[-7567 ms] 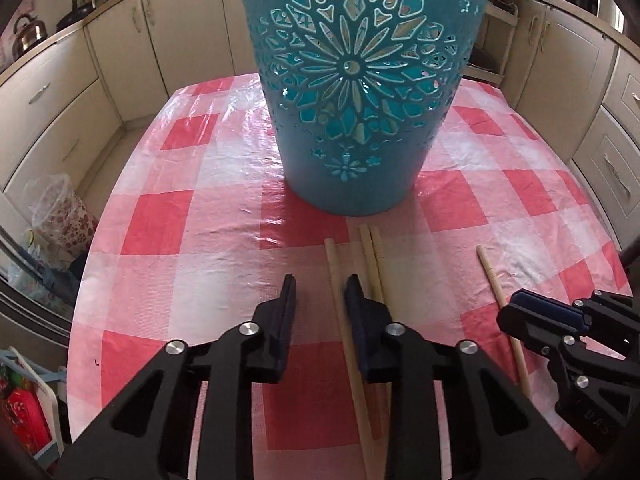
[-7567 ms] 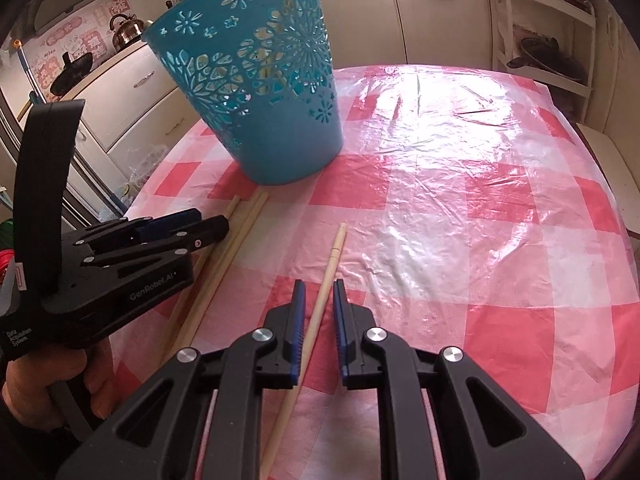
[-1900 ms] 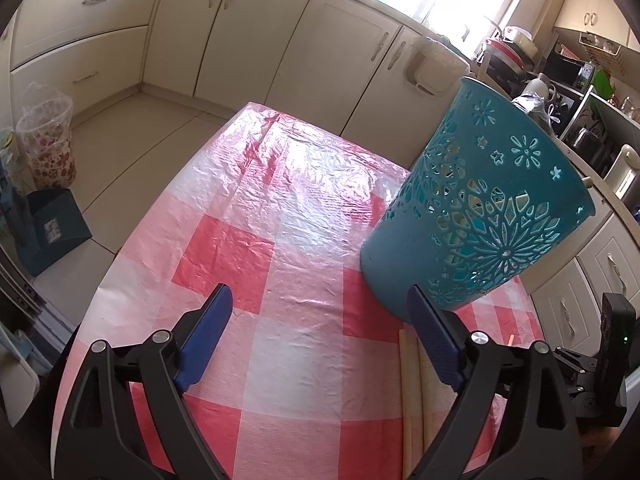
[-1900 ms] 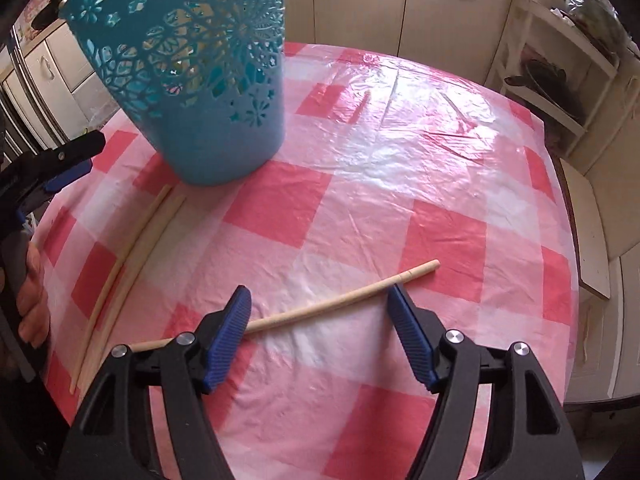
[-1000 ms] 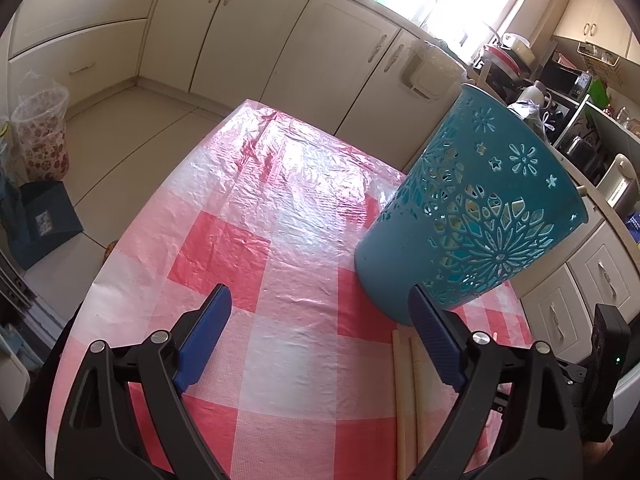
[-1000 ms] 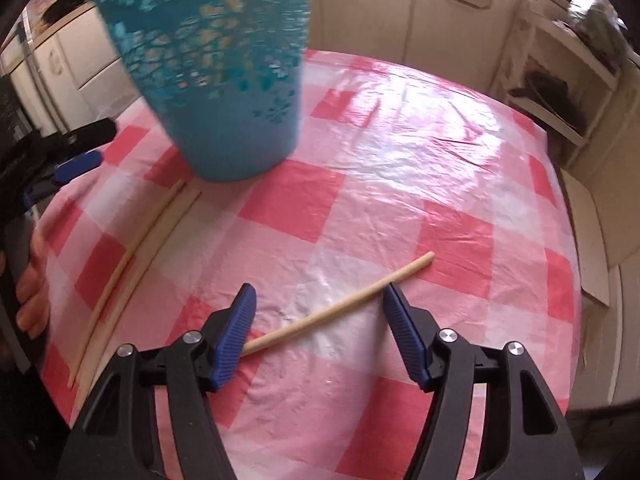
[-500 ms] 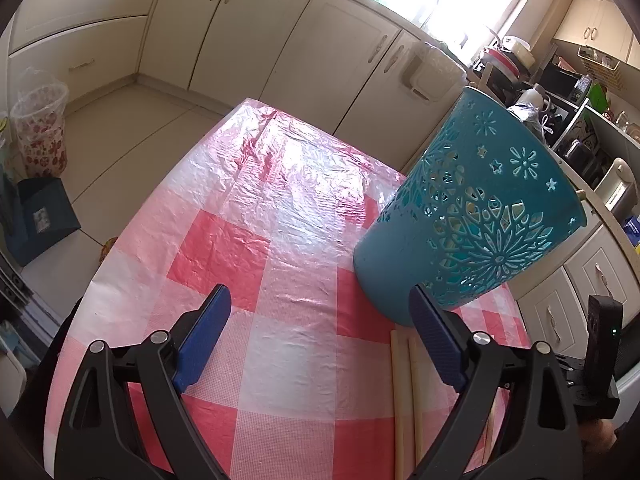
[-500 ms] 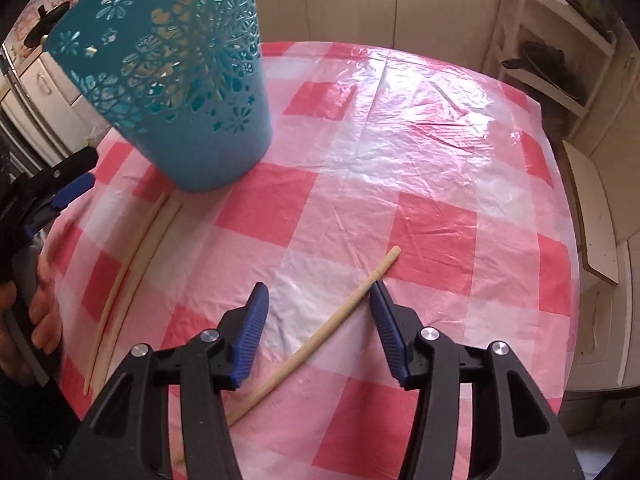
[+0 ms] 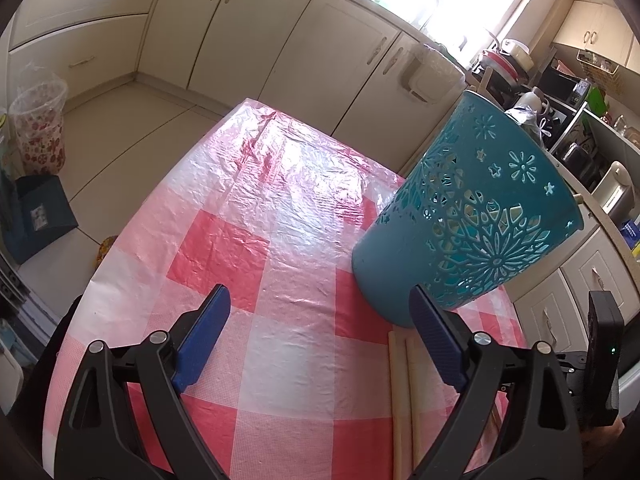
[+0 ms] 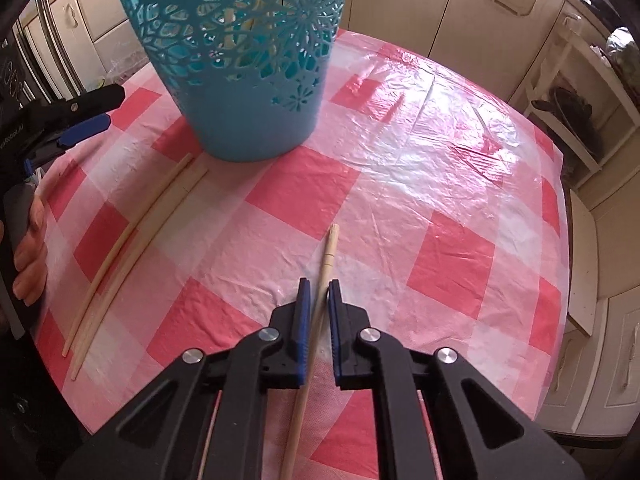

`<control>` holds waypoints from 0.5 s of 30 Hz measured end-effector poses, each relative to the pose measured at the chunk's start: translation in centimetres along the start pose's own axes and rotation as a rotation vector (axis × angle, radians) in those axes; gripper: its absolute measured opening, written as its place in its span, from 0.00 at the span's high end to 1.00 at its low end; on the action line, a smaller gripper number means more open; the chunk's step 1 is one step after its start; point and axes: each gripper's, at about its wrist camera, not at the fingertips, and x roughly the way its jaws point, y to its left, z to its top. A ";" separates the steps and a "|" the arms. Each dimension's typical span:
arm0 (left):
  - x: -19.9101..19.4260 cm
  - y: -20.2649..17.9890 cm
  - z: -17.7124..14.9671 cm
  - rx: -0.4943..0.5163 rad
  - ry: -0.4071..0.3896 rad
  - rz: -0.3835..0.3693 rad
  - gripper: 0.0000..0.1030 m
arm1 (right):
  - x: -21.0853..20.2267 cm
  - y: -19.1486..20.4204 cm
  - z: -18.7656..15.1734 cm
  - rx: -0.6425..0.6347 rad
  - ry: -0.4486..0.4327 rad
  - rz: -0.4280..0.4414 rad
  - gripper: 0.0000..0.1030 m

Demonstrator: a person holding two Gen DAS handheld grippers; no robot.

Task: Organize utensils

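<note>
A pale wooden chopstick (image 10: 330,248) lies on the red-and-white checked tablecloth (image 10: 400,160). My right gripper (image 10: 319,288) points down over it, its jaws closing, and the blue pads (image 10: 303,312) press the stick from both sides. Two more chopsticks (image 10: 132,240) lie side by side to the left, their ends near the foot of the teal cut-out basket (image 10: 240,80). Pale sticks show through the basket's holes. My left gripper (image 9: 318,296) hovers wide open and holds nothing, with the basket (image 9: 460,240) and the chopstick pair (image 9: 400,400) at its right finger.
The table's edge (image 10: 560,280) curves close on the right, with cream cabinets (image 10: 500,20) and a low shelf (image 10: 580,100) beyond. A person's hand (image 10: 28,248) holds the left gripper (image 10: 80,120) at the table's left side. A patterned bin (image 9: 38,128) stands on the floor.
The right jaws have narrowed from wide apart to tight around the single chopstick, which now runs along the fingers instead of across them. The left gripper has kept still and open.
</note>
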 end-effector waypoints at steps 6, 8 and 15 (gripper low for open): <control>0.0 -0.3 0.0 0.014 -0.003 0.009 0.16 | -0.6 0.0 -0.7 0.053 -0.016 0.059 0.95; 0.0 -0.4 -0.1 0.022 -0.001 0.011 0.15 | -1.3 -1.0 -1.4 0.134 -0.053 0.135 0.95; 0.1 -0.5 -0.1 0.025 0.006 0.018 0.15 | -7.5 -3.0 -2.1 0.355 -0.328 0.491 0.95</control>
